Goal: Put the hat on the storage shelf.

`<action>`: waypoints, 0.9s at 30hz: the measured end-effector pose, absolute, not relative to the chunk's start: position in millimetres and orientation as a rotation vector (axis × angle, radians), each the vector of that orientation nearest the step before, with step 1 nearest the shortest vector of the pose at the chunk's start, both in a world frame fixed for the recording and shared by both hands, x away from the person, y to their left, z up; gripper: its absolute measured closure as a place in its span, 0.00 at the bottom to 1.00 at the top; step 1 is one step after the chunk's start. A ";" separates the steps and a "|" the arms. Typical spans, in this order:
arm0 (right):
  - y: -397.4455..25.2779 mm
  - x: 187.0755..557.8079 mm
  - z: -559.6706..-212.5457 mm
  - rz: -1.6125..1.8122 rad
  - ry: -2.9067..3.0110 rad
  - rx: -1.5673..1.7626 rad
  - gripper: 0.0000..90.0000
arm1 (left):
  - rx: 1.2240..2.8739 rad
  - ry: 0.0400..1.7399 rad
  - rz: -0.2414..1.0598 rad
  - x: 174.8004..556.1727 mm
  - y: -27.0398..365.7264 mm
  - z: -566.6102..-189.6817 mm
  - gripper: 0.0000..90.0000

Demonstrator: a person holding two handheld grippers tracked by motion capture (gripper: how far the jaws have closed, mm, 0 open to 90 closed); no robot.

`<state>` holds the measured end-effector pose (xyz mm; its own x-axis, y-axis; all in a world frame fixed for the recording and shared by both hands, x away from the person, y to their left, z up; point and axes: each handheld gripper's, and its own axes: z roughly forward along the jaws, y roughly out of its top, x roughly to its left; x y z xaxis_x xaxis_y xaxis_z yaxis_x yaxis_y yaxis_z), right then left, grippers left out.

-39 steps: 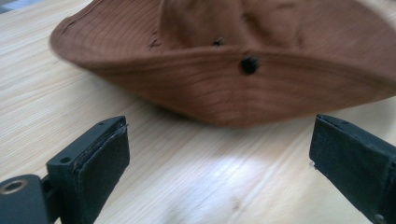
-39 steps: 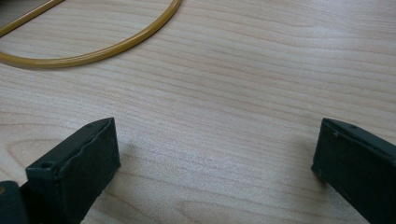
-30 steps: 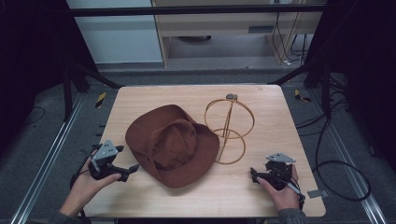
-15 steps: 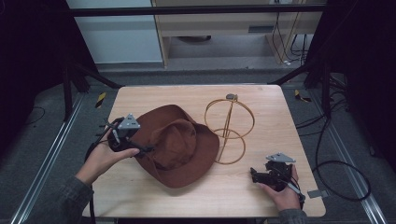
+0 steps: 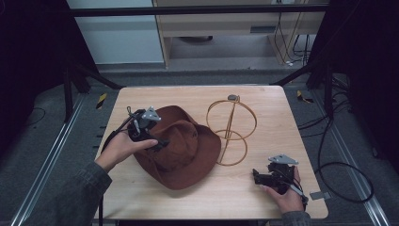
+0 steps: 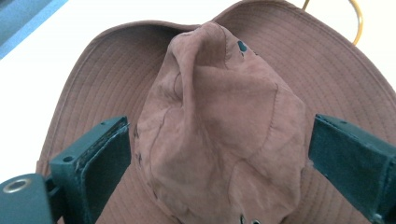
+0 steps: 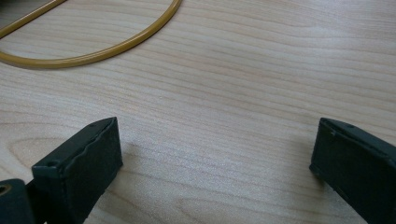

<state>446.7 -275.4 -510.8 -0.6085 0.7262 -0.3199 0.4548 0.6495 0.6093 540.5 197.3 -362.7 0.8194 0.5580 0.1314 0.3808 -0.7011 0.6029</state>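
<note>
The left claw [image 5: 157, 142] is hovering spread around the soft, floppy hat's [image 5: 188, 150] crown, the best grip, while the right claw [image 5: 258, 178] is idling spread.

Left tongs [image 5: 157, 142] over brown hat [image 5: 188, 150]; gold wire stand [image 5: 230, 127] beside; right tongs [image 5: 256, 177] on table [image 5: 291, 113].

Overhead view; two close tongs-mounted views.
</note>
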 end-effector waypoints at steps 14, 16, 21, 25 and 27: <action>-273.6 446.7 -511.3 0.676 2.329 0.914 0.01 | 2.501 0.697 0.392 562.8 174.3 -369.0 0.07; -273.4 446.6 -511.4 0.680 2.330 0.915 0.01 | 2.515 0.717 0.393 568.8 173.6 -372.3 0.08; -273.5 446.7 -511.4 0.680 2.330 0.912 0.01 | 2.527 0.735 0.383 576.9 173.6 -377.5 0.11; -273.6 446.8 -511.5 0.680 2.329 0.913 0.01 | 2.537 0.745 0.366 581.8 171.9 -382.9 0.13; -273.6 446.8 -511.5 0.680 2.330 0.912 0.01 | 2.547 0.745 0.366 583.3 170.3 -386.3 0.17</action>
<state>446.8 -273.6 -511.5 -0.6237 0.7225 -0.2982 0.4488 0.6434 0.6202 583.3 170.3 -386.3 0.8181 0.5619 0.1222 0.4396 -0.7482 0.4970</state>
